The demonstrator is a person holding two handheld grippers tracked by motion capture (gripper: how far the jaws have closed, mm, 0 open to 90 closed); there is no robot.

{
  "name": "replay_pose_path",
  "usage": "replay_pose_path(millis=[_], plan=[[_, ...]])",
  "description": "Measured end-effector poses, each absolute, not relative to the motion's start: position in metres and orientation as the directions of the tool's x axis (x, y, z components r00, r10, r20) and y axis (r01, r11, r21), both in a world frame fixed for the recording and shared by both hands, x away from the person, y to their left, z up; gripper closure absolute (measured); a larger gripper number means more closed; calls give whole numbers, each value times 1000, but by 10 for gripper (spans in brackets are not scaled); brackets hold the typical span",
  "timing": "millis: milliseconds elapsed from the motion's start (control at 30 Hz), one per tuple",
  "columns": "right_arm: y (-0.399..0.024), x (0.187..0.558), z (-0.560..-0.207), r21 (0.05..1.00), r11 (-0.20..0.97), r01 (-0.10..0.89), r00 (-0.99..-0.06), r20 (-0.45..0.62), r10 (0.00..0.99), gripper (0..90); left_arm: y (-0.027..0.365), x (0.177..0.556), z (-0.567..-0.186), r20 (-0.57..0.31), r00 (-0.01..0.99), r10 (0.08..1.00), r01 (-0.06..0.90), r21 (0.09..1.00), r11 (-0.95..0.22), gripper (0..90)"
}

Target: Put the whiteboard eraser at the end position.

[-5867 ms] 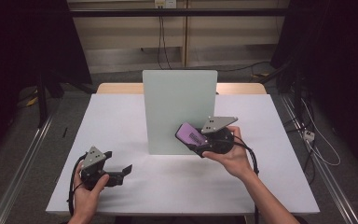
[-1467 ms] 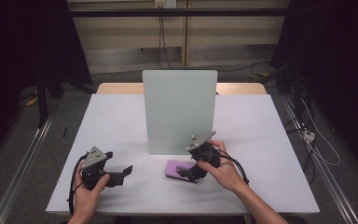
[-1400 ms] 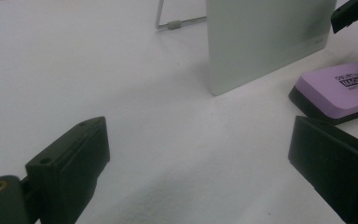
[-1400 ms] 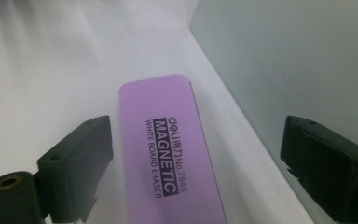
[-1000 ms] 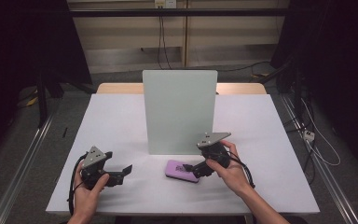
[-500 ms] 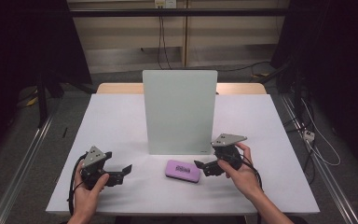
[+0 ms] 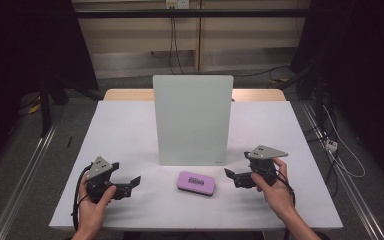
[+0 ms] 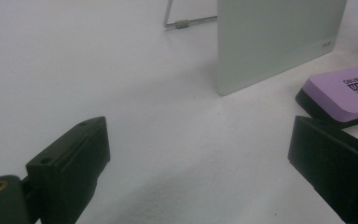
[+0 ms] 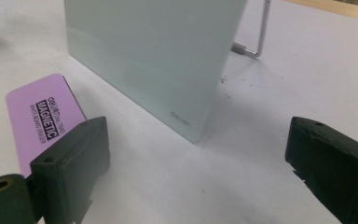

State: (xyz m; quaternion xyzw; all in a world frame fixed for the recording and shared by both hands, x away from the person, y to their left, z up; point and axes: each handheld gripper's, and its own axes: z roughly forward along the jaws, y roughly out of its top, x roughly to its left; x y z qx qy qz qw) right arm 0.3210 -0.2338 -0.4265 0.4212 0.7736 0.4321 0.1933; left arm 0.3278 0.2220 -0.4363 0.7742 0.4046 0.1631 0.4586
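A purple board eraser (image 7: 196,182) lies flat on the white table (image 7: 130,125), just in front of the upright pale green glass board (image 7: 192,119). My right gripper (image 7: 231,176) rests to the eraser's right, open, nothing between its jaws. In the right gripper view the eraser (image 9: 42,121) sits beyond the left jaw and the board (image 9: 154,56) stands ahead. My left gripper (image 7: 133,182) is open at the table's front left, apart from the eraser. In the left gripper view the eraser (image 8: 345,91) lies past the right jaw, the board (image 8: 275,37) behind it.
The board leans on a thin metal stand (image 9: 256,37) behind it. A wooden strip (image 7: 130,94) edges the table's far side. Cables (image 7: 340,150) trail over the floor at right, with dark curtains on both sides.
The right gripper set the eraser down in front of the board, let go of it and drew back to the right. The left gripper stayed put.
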Motion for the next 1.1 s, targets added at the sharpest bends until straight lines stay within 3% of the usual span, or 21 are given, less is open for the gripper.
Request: replay_pose_path(millis=[567,1100], plan=[[-278,304,-438,828,181,530,-451,95,888,74,223,328,-436,-118,612,782,480,842,-248,54],[-298,281,-446,844,128,521,-413,118,903,77,224,326,-436,-119,609,784,474,848,-239,53]])
